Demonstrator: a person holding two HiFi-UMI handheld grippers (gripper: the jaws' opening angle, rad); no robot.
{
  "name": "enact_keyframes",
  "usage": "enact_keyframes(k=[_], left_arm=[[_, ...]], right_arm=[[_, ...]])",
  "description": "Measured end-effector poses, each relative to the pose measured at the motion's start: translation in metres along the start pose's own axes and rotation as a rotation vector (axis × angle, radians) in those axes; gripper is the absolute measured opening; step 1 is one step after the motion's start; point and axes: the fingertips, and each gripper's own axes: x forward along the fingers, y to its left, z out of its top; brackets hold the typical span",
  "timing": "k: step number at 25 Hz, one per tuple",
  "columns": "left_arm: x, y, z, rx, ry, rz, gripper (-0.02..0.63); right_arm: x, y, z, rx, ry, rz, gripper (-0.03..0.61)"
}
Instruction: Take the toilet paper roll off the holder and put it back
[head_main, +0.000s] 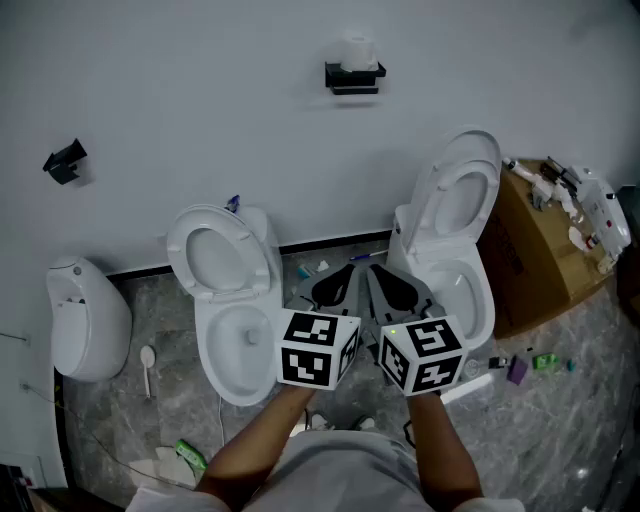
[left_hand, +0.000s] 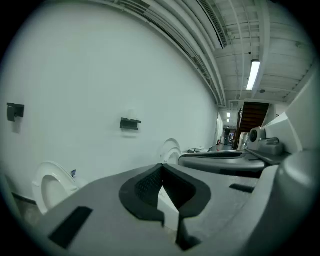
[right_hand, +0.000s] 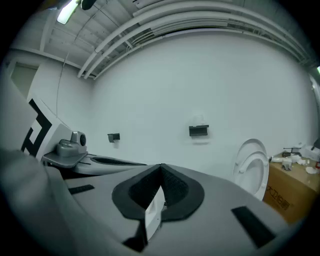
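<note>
A white toilet paper roll (head_main: 358, 52) sits on a black holder (head_main: 355, 78) high on the white wall. Both grippers are held side by side low in the head view, well short of the wall and pointing toward it. My left gripper (head_main: 338, 283) is shut with nothing between its tips, and so is my right gripper (head_main: 392, 283). In the left gripper view the holder (left_hand: 130, 123) is small and far beyond the closed jaws (left_hand: 161, 167), the roll (left_hand: 131, 114) faint above it. The right gripper view shows the holder (right_hand: 199, 130) far ahead of its closed jaws (right_hand: 161, 167).
Two white toilets (head_main: 228, 300) (head_main: 455, 240) with raised lids stand below the holder against the wall. A second black bracket (head_main: 65, 160) is on the wall at left, above a white urinal (head_main: 88, 320). A cardboard box (head_main: 535, 250) with clutter stands at right; litter lies on the floor.
</note>
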Motion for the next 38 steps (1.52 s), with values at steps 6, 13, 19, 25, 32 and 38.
enact_keyframes(k=[6,13,19,25,32,38], left_arm=[[0.0,0.017,-0.002,-0.004,0.005,-0.003,0.005],[0.01,0.031,0.005,-0.006,-0.005,-0.01,0.005],[0.038,0.04,0.019,0.008,-0.009,-0.009,0.005],[0.09,0.053,0.037,0.017,-0.012,0.015,0.005],[0.167,0.063,0.061,0.005,0.001,0.04,0.005],[0.225,0.068,0.08,-0.003,0.003,0.074,0.005]], right_arm=[[0.013,0.01,-0.002,0.006,0.009,-0.006,0.002],[0.028,0.006,0.004,-0.011,0.003,-0.018,0.002],[0.051,-0.014,0.015,-0.02,-0.012,-0.013,0.002],[0.089,-0.054,0.026,-0.007,-0.029,0.006,0.002],[0.139,-0.117,0.041,-0.005,-0.016,0.041,0.002],[0.173,-0.169,0.055,-0.011,-0.01,0.073,0.002]])
